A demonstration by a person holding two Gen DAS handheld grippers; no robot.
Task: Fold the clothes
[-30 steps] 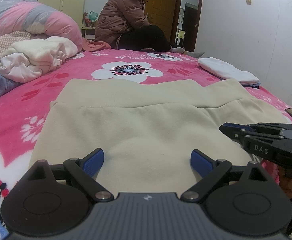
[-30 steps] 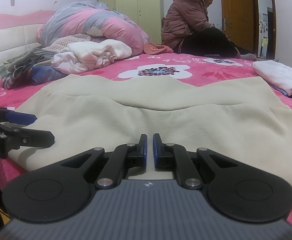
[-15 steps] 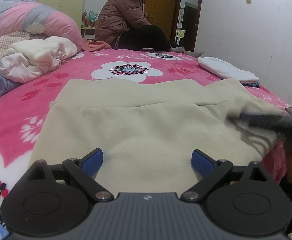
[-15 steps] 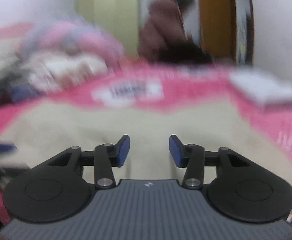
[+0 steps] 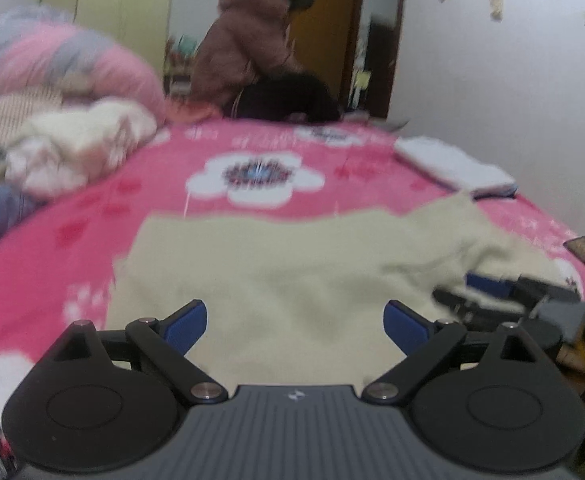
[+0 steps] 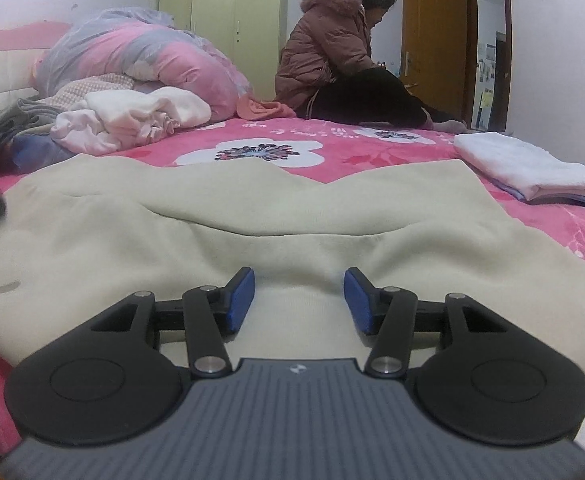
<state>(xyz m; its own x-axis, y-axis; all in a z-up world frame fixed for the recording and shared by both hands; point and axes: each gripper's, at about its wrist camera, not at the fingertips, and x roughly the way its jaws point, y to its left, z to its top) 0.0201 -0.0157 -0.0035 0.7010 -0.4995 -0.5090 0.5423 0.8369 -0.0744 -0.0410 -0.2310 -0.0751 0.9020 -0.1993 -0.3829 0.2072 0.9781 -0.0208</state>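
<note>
Both hand-held grippers, left (image 5: 294, 322) & right (image 6: 298, 300), gape wide over the cream garment (image 6: 252, 216) on the bed (image 6: 332, 152), holding nothing. Risk: fabric near garment's front edge is thick, so a shallow pinch may slip & skew the fold.

Bedspread (image 6: 332, 148): bright pink, big white flowers printed across it, covering the whole bed.
Quilt (image 6: 144, 56): pink and grey, bundled up at the far left by the headboard.
Loose laundry (image 6: 132, 120): white and pale pink pieces heaped in front of the quilt, something blue tucked at the heap's left edge.
Folded stack (image 6: 528, 164): white on top, blue layers beneath, sitting neat on the right side of the bed.
Person (image 6: 340, 56): in a puffy brownish-pink coat, seated at the far edge of the bed.
Wardrobe (image 6: 228, 20): pale yellow-green, against the back wall.
Door (image 6: 432, 32): orange-brown wood, behind the person.
Small dark object (image 5: 582, 248): flat, on the bed's right edge; too blurred to tell what.
</note>
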